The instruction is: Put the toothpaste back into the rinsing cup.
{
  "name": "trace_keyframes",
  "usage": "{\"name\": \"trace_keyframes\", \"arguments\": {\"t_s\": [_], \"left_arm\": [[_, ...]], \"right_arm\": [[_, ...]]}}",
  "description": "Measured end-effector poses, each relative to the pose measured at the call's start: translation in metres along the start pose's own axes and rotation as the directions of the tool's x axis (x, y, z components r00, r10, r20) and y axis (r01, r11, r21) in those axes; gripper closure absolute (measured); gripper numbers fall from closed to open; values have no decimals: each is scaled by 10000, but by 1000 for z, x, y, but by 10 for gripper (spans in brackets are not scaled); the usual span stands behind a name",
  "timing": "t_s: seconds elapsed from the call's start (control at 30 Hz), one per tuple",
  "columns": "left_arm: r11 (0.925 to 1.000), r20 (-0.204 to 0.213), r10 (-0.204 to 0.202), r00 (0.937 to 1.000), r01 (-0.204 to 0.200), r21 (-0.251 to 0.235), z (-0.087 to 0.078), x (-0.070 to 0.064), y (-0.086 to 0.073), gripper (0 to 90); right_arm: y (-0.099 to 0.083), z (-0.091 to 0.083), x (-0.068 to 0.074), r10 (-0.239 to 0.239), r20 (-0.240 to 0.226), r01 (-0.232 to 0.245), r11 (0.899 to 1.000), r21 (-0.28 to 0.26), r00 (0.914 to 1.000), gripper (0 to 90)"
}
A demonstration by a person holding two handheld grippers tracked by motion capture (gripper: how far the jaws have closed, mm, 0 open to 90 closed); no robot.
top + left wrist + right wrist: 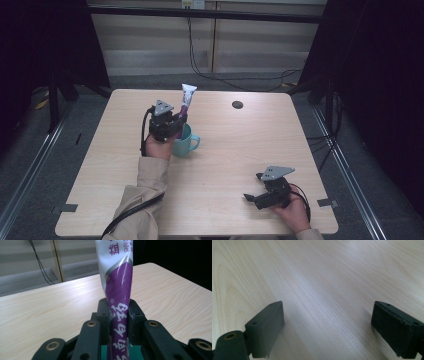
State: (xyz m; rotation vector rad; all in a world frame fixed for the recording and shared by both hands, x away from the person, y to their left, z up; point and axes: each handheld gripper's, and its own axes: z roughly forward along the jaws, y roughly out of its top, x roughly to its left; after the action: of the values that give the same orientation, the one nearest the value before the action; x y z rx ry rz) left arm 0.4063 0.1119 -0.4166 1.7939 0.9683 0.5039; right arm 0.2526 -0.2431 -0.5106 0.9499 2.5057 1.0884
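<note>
Two grippers: the left gripper (176, 121) pinches a purple-and-white tube (186, 99) upright over the teal cup (188, 142), its lower end seemingly inside already. Next, I'd judge, lower and let go. The right gripper (254, 187) rests wide apart on the table (240, 145).

Soft overhead light keeps the table (225, 165) bright while the surroundings fall dark, glare streaks the tube (118, 287), and the right gripper's (327, 325) near jaws blur
</note>
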Motion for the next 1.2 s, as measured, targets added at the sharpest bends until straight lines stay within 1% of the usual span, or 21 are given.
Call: {"name": "trace_keyframes", "arguments": {"t_s": [0.03,0.17,0.37,0.43,0.53,0.57,0.6,0.63,0.73,0.83,1.2], "left_arm": [[10000,-7,-63,10000,63,38,0,0,-1,762],[9999,-38,50,10000,-50,133,-1,0,-4,761],[9996,-151,-52,9999,56,268,0,2,-8,758],[9994,-161,-87,9998,92,347,0,2,-8,757],[9984,-227,0,9997,13,568,0,2,-10,756],[9984,-230,-17,9997,30,568,1,2,-10,756],[9982,-295,51,9996,-33,601,1,2,-11,755],[9980,-306,2,9995,18,625,1,1,-11,755],[9979,-291,-18,9996,37,645,1,2,-12,754],[9974,-316,101,9995,-78,723,1,1,-12,752],[9964,-366,116,9993,-84,848,0,0,-12,744]], "right_arm": [[0,0,0,-3,0,3,10000,0,10000,103],[0,0,0,-1,-1,1,10000,0,10000,103],[0,0,0,-3,1,3,10000,1,10000,103],[0,0,0,-3,2,3,10000,0,10000,103],[0,0,0,-4,1,4,10000,0,10000,103],[0,0,0,-5,4,5,10000,1,10000,103],[0,0,0,-3,3,3,10000,2,10000,103],[0,0,0,-2,1,2,10000,2,10000,103],[0,0,0,-5,3,5,10000,0,10000,103],[0,0,0,-3,1,3,10000,0,10000,103],[0,0,0,-3,3,3,10000,2,10000,103]]}}
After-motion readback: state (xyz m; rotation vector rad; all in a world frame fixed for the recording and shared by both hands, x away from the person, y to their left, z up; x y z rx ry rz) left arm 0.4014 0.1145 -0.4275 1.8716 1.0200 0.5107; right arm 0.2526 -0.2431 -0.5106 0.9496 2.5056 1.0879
